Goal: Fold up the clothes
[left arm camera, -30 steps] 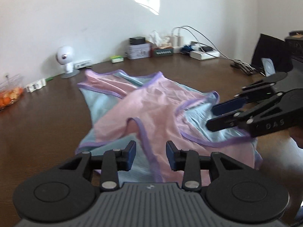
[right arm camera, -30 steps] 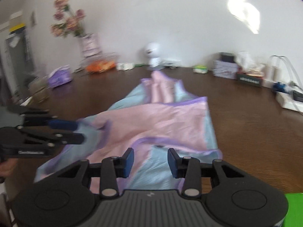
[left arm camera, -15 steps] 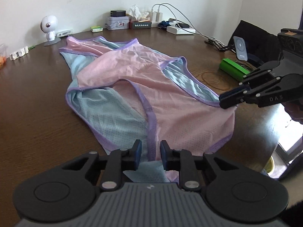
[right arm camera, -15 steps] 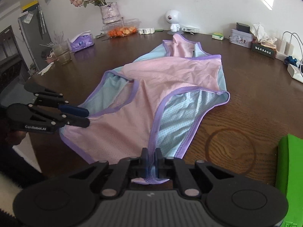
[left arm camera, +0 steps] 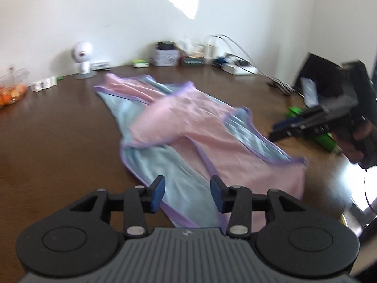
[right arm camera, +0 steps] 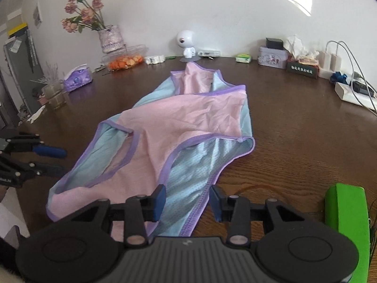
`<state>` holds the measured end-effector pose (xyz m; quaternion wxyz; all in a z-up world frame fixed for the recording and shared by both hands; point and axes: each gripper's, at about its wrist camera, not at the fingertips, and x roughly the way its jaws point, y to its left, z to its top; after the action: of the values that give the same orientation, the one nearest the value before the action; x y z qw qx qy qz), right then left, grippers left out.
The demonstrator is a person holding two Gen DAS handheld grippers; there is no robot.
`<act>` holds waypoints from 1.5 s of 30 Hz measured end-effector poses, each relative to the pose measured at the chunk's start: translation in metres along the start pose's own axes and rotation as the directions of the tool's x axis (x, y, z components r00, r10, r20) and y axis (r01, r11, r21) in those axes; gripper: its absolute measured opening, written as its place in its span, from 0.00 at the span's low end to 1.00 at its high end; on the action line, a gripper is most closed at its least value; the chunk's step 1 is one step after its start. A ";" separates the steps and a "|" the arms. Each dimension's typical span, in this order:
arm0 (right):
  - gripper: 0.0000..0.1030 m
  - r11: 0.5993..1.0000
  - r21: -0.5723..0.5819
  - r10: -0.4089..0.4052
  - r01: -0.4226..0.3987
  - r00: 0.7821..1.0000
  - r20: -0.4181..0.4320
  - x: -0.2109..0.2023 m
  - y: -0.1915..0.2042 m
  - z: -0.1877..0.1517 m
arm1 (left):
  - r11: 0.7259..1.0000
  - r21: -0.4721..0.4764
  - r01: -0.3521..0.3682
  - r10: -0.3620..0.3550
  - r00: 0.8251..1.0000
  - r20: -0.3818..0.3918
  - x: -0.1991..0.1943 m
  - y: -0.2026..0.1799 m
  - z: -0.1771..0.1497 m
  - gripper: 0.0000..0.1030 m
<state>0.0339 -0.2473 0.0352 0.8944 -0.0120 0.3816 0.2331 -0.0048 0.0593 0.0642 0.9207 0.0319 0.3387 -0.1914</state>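
- Garment (right arm camera: 188, 120): pink and light-blue mesh vest with purple binding, spread lengthwise along the middle of the table (right arm camera: 294, 127), one end near the front edge, the other towards the back edge by the wall
- Lay: the pink layer is turned diagonally over the blue layer; both blue armhole panels lie exposed near the front edge. Judged as laid out for folding, with no neat fold made yet
- Left gripper (left arm camera: 187, 193): jaws wide apart, holding nothing, poised above the front-left hem; no cloth lies between the pads
- Right gripper (right arm camera: 186, 199): jaws wide apart, holding nothing, poised above the front-right blue panel
- Reason for stance, as a judgement: each gripper faces one front corner of the garment, so both can take the near hem and carry it towards the back edge in one fold
- Green box (right arm camera: 346, 219): at the front-right corner, just beside the right gripper; it could snag a sideways swing
- Back edge, well apart from the garment: white camera (right arm camera: 186, 43), flower vase (right arm camera: 110, 39), fruit tray (right arm camera: 124, 59), tin (right arm camera: 273, 57), tissue box (right arm camera: 304, 67), chargers and cables (right arm camera: 353, 80)
- Left edge: purple tissue pack (right arm camera: 76, 80) and glass (right arm camera: 55, 94)
- Fold path along the table middle appears unobstructed; the left view is motion-blurred, so fine hem detail there cannot be read
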 end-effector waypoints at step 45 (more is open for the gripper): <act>0.39 0.958 -0.123 -0.262 0.259 0.965 -0.015 0.194 -0.049 0.182 | 0.972 -0.139 -0.190 0.178 0.980 -0.092 0.197 0.115 0.150 0.03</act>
<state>0.2944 -0.1753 0.0226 0.9088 -0.1195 0.3760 0.1356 0.2672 0.0719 0.0466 0.9202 0.0028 0.3836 -0.0784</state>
